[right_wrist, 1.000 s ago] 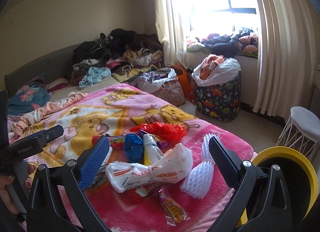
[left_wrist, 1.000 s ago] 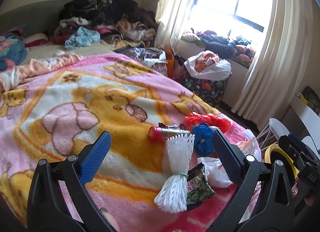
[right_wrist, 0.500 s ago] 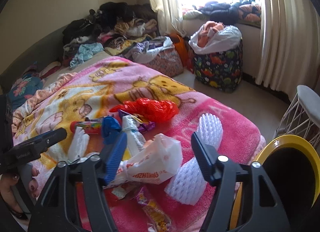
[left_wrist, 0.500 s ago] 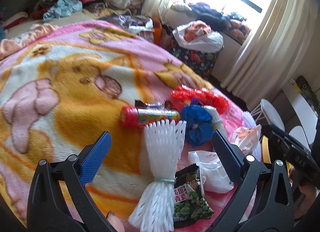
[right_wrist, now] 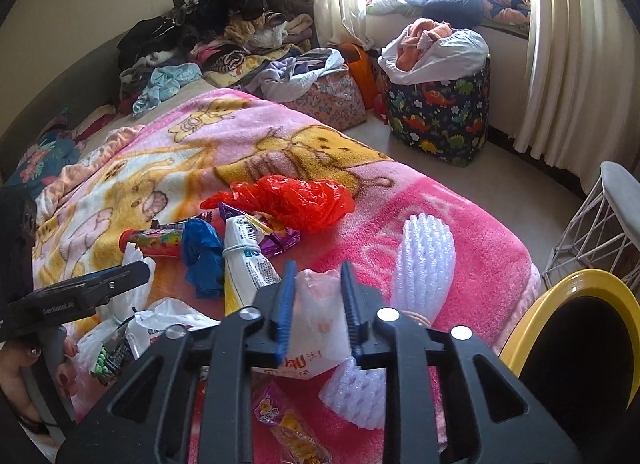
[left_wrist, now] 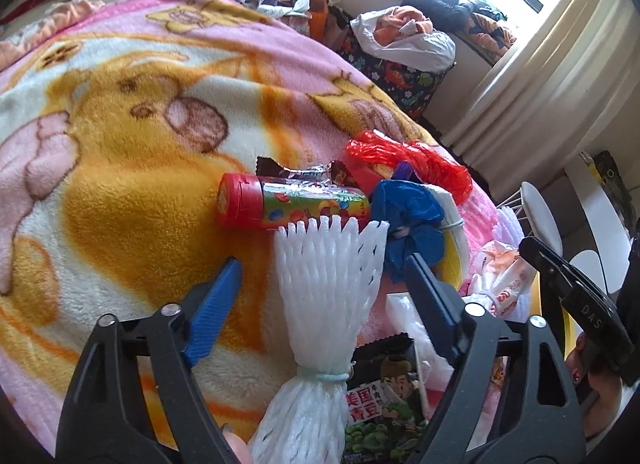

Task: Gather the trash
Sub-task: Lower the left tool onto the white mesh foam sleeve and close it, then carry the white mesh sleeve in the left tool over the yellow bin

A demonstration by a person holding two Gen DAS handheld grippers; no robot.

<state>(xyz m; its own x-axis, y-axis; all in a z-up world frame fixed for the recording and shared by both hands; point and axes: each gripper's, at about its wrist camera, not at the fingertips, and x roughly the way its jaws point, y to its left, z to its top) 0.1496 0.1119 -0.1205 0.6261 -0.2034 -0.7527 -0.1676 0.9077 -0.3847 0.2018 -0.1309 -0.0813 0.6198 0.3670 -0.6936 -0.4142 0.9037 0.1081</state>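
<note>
The right gripper (right_wrist: 316, 304) has its jaws pinched on a white bag (right_wrist: 320, 328), with a foam net (right_wrist: 424, 264) just right of them and a tube (right_wrist: 244, 260) left. The left gripper (left_wrist: 320, 284) holds its jaws wide around another net (left_wrist: 328, 284), untouched. Beyond lie a red-capped can (left_wrist: 288, 205), blue wad (left_wrist: 408, 215) and red bag (left_wrist: 408, 159) on the bed (left_wrist: 120, 103). A yellow-rimmed bin (right_wrist: 576, 344) stands beside the bed at right.

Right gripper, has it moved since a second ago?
Yes. The right gripper has come down toward the blanket and narrowed around the white plastic bag, which lay farther ahead before.
</note>
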